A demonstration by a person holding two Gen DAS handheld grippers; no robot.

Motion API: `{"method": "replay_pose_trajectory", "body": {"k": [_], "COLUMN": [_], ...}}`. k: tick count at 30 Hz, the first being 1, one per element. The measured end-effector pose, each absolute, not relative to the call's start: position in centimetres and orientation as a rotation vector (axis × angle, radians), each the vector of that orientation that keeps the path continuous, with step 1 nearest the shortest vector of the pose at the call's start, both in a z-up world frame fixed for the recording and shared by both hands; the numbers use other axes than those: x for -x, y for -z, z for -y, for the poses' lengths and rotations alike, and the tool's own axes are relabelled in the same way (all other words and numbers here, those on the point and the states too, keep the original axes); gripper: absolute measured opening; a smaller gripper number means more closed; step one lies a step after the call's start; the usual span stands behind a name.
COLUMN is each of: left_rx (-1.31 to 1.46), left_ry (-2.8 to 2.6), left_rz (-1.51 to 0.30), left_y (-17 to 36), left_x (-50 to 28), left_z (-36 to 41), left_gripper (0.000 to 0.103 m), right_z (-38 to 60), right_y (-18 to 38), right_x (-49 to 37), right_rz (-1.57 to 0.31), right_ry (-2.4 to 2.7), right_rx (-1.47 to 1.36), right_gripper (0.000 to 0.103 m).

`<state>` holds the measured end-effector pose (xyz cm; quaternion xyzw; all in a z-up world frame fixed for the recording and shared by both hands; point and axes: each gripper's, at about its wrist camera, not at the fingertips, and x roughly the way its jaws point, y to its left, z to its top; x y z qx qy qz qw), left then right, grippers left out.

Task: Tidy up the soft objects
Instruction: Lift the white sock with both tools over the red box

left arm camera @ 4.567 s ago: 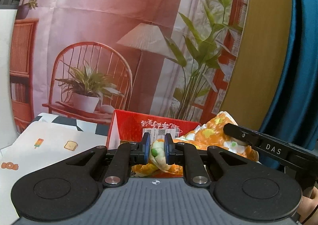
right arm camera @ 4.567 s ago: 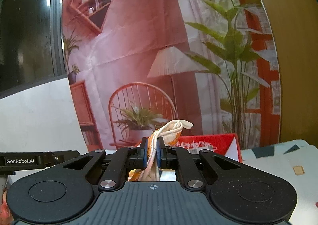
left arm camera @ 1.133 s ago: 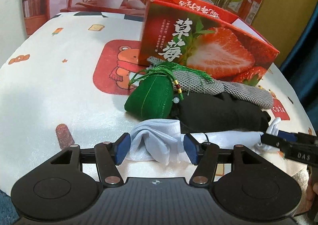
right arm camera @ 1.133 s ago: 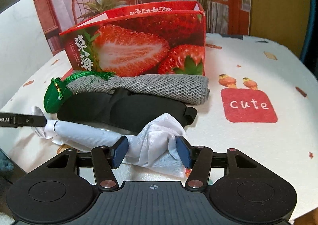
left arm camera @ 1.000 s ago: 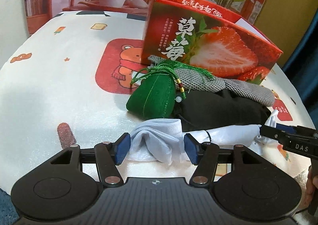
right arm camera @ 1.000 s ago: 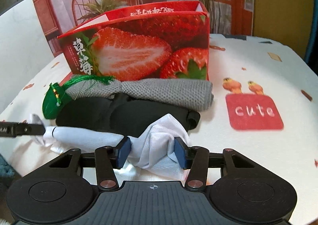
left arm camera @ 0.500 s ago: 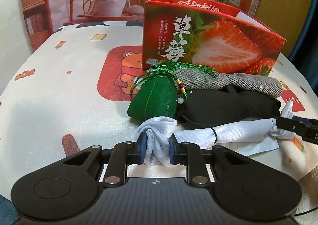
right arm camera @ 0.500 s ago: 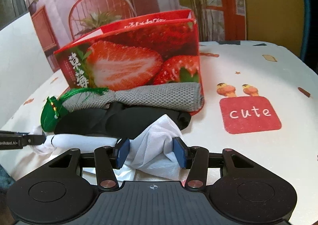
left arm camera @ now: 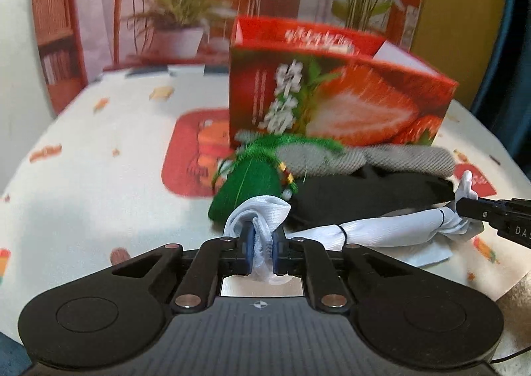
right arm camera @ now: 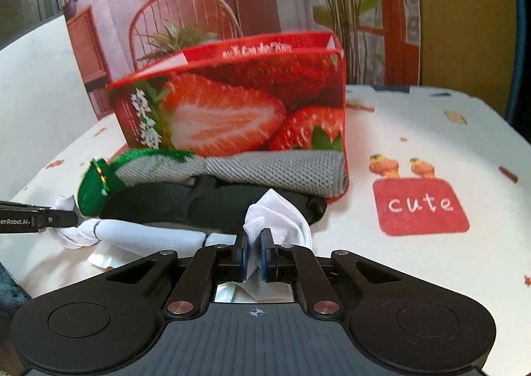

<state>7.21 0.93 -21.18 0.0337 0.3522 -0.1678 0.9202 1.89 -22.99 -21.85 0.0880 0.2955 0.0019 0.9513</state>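
The left tool (left arm camera: 263, 254) has its blue pads pressed together on one bunched end of a white cloth roll (left arm camera: 381, 231), and the right tool (right arm camera: 254, 254) pinches the opposite end of the same roll, so the cloth stretches between them across the near edge of the counter (left arm camera: 99, 183) (a black band rings the roll close to each end).

In the left wrist view the roll runs from the pads toward 3 o'clock, where the tip of the right tool shows at the frame edge. A green tasselled pouch (left arm camera: 247, 185) sits just beyond the pads at 12 o'clock, touching a black fabric item (left arm camera: 365, 193) to its right. A grey knitted cloth (left arm camera: 371, 160) lies behind the black one, against the foot of a red strawberry box (left arm camera: 332, 100), which stands upright and open at the top.

In the right wrist view the box is at 12 o'clock, and a red "cute" patch (right arm camera: 419, 206) is printed on the counter covering at 2 o'clock.
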Motion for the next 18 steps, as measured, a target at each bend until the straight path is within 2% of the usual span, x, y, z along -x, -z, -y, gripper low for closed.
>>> {"method": "replay_pose_trajectory", "body": {"k": [8,18], "left_rx": [-0.036,-0.046], "left_ry": [0.354,0.341], "left_rz": [-0.568,-0.476], "left_y": [16.7,11.7], "left_x": [-6.2,-9.0], "left_z": [-1.5,-0.4], "left_gripper": [0.011,0.011], "right_z": [23.1,24.1], "right_y": [17.5,12.3], "right_x": [-0.8,-4.9], "right_rz": [-0.438,-0.337], "right_ry": [-0.014,-0.050], "right_rx": [-0.137,-0.090], "right_gripper": [0.006,0.006]}}
